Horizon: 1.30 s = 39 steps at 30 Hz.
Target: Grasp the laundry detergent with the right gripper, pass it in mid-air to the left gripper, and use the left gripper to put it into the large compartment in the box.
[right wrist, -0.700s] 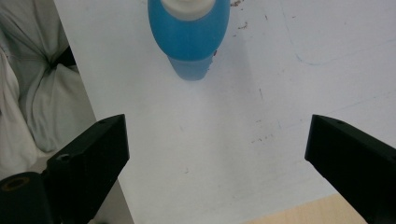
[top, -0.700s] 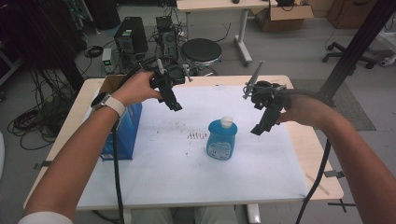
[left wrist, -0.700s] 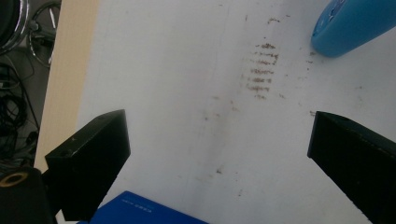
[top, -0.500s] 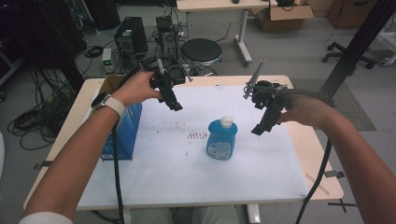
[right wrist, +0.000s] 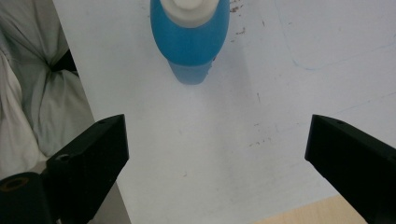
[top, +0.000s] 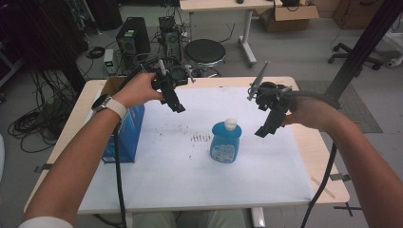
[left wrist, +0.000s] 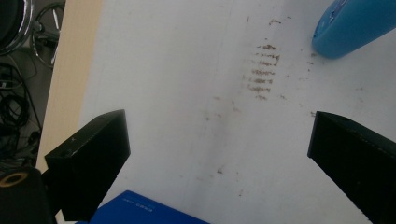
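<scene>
We read this as the approach step, before any grasp. In the high view the blue bottle (top: pixel 225 141) stands upright with its white cap (top: pixel 230 124) on, just below the middle of the frame, on the white sheet (top: pixel 180 180) that covers the table (top: pixel 321 159). Our left gripper (top: pixel 176 105) hangs at upper left of centre, our right gripper (top: pixel 264 130) at centre right; both are in the air, apart from the bottle, one to each side. Both have their jaws spread wide with nothing between them.

In the right gripper view the bottle (right wrist: pixel 190 37) sits at the top centre, lined up with the gap between the jaws. In the left gripper view it (left wrist: pixel 352 25) lies off in the upper right corner, and the blue box (left wrist: pixel 144 212) peeks in at the bottom edge.

We judge the right gripper better placed: next it would need to lower and close in until the bottle's body sits between the jaws, then shut.
</scene>
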Available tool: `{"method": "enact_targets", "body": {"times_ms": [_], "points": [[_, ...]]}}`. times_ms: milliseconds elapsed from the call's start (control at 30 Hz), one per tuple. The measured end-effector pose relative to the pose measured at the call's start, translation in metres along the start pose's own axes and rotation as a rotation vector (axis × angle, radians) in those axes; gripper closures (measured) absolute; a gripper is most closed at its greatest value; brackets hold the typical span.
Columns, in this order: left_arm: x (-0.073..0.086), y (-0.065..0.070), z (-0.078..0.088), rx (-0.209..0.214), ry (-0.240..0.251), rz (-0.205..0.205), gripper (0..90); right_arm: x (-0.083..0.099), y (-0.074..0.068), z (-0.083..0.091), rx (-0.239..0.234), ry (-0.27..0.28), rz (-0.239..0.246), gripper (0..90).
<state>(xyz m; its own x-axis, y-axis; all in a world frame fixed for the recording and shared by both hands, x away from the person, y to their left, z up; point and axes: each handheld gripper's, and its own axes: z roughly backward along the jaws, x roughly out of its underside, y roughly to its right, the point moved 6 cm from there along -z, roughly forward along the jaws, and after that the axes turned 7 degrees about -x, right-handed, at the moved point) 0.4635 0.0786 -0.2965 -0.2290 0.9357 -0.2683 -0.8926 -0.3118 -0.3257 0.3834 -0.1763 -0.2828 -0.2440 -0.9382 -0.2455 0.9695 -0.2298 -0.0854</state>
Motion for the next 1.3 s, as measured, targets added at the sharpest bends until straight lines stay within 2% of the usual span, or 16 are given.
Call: {"method": "enact_targets", "body": {"times_ms": [400,767,967,1000,1067,1100,1300], "points": [[-0.001,0.001,0.0,-0.001,0.0,-0.01,6.2,-0.002,-0.001,-0.005,-0.014,0.052,0.01,5.8],[0.001,0.0,0.001,-0.007,0.0,-0.002,6.2,-0.001,-0.001,-0.015,-0.024,0.105,0.016,5.9],[0.003,0.0,0.001,-0.008,-0.002,-0.001,6.2,0.0,0.0,-0.02,-0.026,0.157,0.014,5.8],[0.002,0.0,0.002,-0.008,-0.001,0.001,6.2,0.0,0.0,-0.022,-0.026,0.187,0.018,5.8],[0.003,-0.001,0.002,-0.011,-0.005,-0.005,6.2,0.001,0.0,-0.022,-0.026,0.195,0.017,5.8],[0.003,-0.001,0.002,-0.011,-0.005,-0.003,6.2,0.001,0.0,-0.024,-0.031,0.223,0.022,5.8],[0.002,0.0,0.001,-0.011,-0.008,-0.005,6.3,0.004,0.0,-0.03,-0.035,0.273,0.02,5.8]]}}
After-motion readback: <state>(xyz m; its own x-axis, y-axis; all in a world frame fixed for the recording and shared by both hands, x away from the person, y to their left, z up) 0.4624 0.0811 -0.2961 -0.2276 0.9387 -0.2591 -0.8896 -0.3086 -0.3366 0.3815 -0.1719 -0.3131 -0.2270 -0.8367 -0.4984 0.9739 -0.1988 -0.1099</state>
